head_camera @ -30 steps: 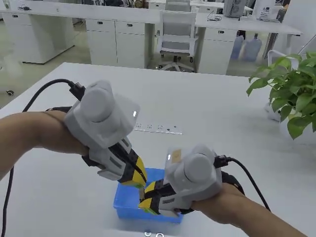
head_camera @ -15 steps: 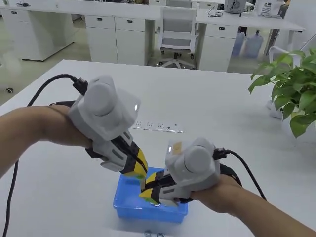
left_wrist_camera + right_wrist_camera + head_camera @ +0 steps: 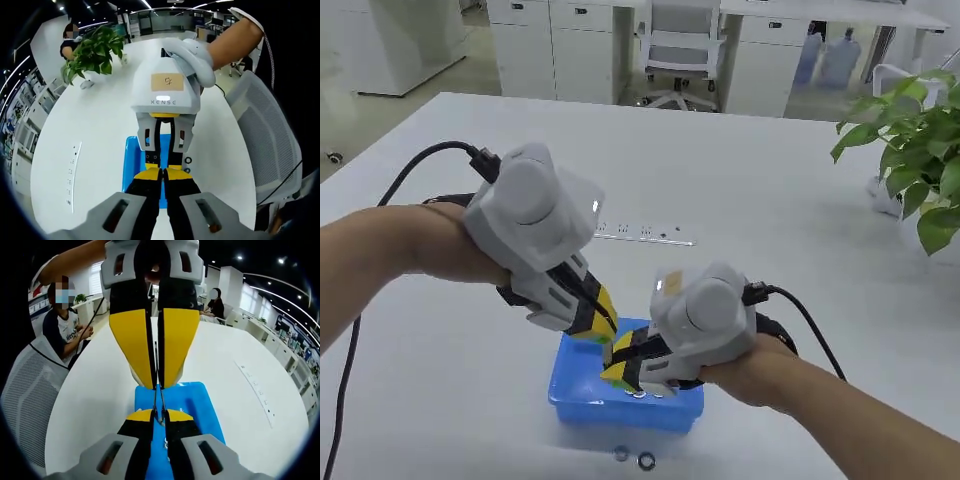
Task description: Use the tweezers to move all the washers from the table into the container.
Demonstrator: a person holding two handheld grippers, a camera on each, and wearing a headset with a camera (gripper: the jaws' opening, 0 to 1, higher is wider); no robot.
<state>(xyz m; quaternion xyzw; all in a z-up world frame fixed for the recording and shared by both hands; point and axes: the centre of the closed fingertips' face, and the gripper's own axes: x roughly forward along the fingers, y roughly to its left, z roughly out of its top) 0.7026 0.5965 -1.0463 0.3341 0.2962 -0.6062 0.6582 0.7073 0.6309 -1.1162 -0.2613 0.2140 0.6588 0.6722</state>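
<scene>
Closest in: two washers on the desk, just beside the near wall of the blue container, not yet collected. Above the container the claws meet nose to nose. Right claw is clenched on the tweezers. Left claw has its jaws drawn tight too, w/ the tweezers running up the slit btwn them, so both seem to pinch the one tool. Reads as a re-grip over the box, not a pick. Whether a washer rides in the tips: too small to tell.

Next move prob needs one claw to let go and the other to tip the points down over the near wall onto those washers. They sit close to that wall, so there's little room to come in flat.

Farther out: plenty of bare desk to the left and beyond, a socket strip past the claws, a cable trailing left, and a plant well off at far right.
</scene>
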